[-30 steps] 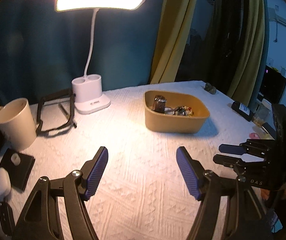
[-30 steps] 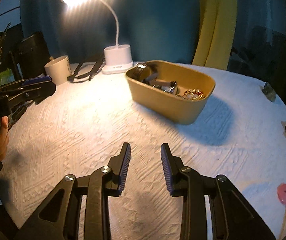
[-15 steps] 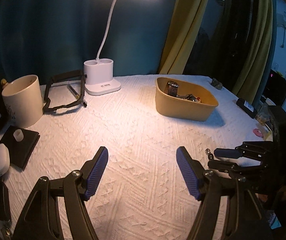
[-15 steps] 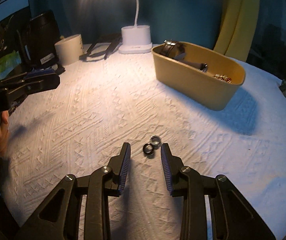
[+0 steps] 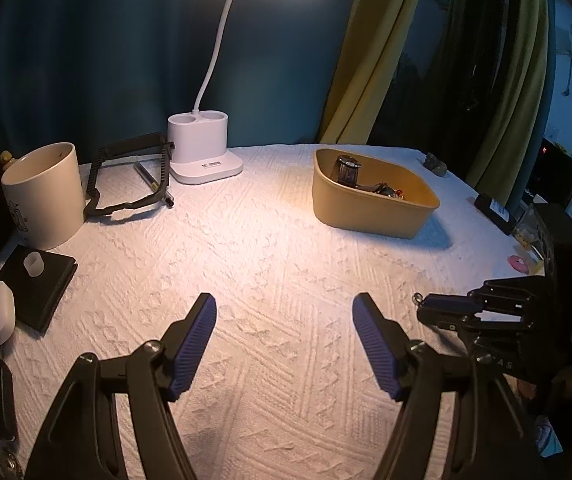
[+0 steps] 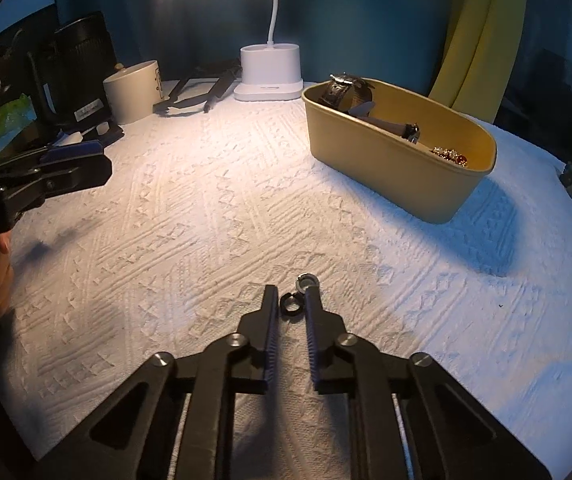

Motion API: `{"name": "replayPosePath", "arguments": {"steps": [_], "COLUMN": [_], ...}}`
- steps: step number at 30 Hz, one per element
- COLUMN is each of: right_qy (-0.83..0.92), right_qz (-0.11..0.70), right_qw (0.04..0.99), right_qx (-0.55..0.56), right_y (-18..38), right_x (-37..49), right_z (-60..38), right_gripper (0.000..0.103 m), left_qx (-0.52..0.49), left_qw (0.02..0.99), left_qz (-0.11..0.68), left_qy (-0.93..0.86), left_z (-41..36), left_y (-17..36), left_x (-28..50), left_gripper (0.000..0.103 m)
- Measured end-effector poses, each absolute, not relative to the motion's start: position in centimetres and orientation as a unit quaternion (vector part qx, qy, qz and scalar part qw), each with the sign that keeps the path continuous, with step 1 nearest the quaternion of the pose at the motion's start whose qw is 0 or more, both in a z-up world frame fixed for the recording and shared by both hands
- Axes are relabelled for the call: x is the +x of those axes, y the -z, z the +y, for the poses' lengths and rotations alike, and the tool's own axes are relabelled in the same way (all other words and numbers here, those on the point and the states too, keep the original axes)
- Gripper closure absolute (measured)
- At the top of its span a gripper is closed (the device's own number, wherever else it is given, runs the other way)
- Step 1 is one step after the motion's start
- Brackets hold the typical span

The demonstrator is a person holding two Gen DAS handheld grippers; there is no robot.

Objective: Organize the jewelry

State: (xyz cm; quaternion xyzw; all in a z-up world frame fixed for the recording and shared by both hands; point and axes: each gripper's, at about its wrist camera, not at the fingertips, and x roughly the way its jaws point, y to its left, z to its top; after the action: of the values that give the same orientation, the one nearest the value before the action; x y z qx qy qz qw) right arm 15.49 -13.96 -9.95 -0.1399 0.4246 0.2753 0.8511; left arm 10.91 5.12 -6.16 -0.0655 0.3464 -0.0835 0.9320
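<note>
Right gripper (image 6: 292,304), lower centre of its view: jaws have just been closing, and the small black ring (image 6: 289,305) lies between the tips, clamped. A small silver ring (image 6: 306,281) lies just beyond the right tip on the white textured tablecloth (image 6: 206,216). Left gripper (image 5: 284,340) stands released over bare cloth. Tan oval plastic tray (image 6: 446,196), upper right, holds watches.

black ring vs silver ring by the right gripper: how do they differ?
The black ring sits between the right gripper's closed-in fingers; the silver ring lies just past the fingertips, outside them. Black is dark and matte, silver shiny. Both are small and rest on the white cloth.
</note>
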Motion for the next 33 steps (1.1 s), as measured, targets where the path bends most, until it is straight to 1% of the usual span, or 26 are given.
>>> {"name": "replayPosePath", "arguments": {"steps": [17,33], "right_qy": [-0.269,-0.239], "right_qz": [0.402,0.388], "right_qw": [0.867,0.886], "right_qx": [-0.122,-0.085], "right_y": [8.5,7.4], "right_x": [15.7,17.6], "right_z": [-17.3,-23.4], "right_gripper": [0.091,0.091], "left_qx": [-0.038,0.015], "left_qw": [0.925,0.905], "left_qz": [0.365,0.401], "left_qy": [0.099,0.142], "left_z": [1.5,-5.5], "left_y": [6.3,8.4], "left_x": [12.1,15.0], "left_gripper": [0.032,0.032]}}
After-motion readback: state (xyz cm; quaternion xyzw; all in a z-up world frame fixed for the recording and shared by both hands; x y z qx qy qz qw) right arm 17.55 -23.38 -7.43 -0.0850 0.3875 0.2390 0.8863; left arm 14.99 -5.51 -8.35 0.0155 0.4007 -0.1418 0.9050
